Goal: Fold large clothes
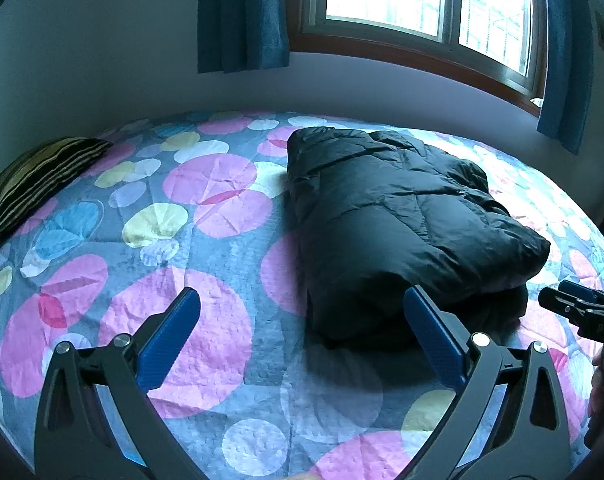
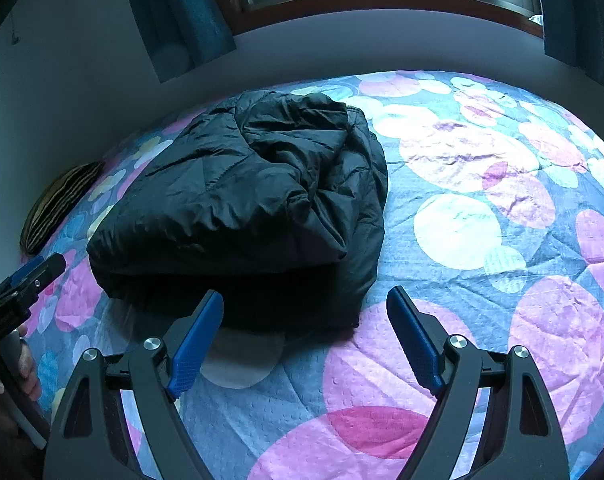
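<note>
On the bed [image 1: 206, 320] our jacket [image 1: 398, 224] sits folded; both grippers' fingers [image 1: 170, 340] gape wide, empty, so we press edges flat evenly.

Daylight from a wood-framed window [image 1: 422, 4] with blue curtains [image 1: 242, 16] falls on a circle-patterned bedspread [image 1: 206, 208].

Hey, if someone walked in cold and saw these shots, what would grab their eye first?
The black puffer jacket, folded into a bulky bundle, sits mid-bed on the quilt with big pink and pastel circles. Both the left gripper and right gripper hang open just short of it, holding nothing. A bright window glows behind.
</note>
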The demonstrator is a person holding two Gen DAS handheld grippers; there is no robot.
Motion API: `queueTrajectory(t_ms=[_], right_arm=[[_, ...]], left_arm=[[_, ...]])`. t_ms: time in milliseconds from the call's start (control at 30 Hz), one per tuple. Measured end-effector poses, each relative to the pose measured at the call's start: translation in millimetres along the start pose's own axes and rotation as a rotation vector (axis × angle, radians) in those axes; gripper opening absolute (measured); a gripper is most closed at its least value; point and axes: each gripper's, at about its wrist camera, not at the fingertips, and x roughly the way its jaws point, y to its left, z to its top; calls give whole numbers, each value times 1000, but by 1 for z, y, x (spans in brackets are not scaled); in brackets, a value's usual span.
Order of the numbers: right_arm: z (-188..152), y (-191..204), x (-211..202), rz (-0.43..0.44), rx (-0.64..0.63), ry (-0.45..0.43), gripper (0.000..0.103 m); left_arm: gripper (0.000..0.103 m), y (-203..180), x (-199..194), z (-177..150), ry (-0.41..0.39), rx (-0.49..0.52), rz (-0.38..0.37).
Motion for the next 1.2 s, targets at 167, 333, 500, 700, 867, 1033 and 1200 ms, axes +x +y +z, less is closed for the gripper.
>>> queueTrajectory(t_ms=[167,333,500,700,867,1033,1200], right_arm=[[0,-2,0,-11,1,0,83],[1,-3,-2,-34,-2,-10,83],[3,-2,-3,-60,-22,-25,83],[3,-1,-4,-81,-33,-29,83],[2,1,-3,-83,-37,-30,83],[1,2,-2,-87,-40,-28,83],[0,2,-1,-88,-42,-26,83]], left_arm=[[101,2,2,0,8,-11,5],[101,3,4,-1,17,-11,3],[101,2,4,-2,13,-9,4],[101,4,3,-2,11,-25,-15],[101,4,4,-3,17,-32,-28],[101,4,4,-2,10,-27,-30],[101,4,5,-3,3,-29,-22]])
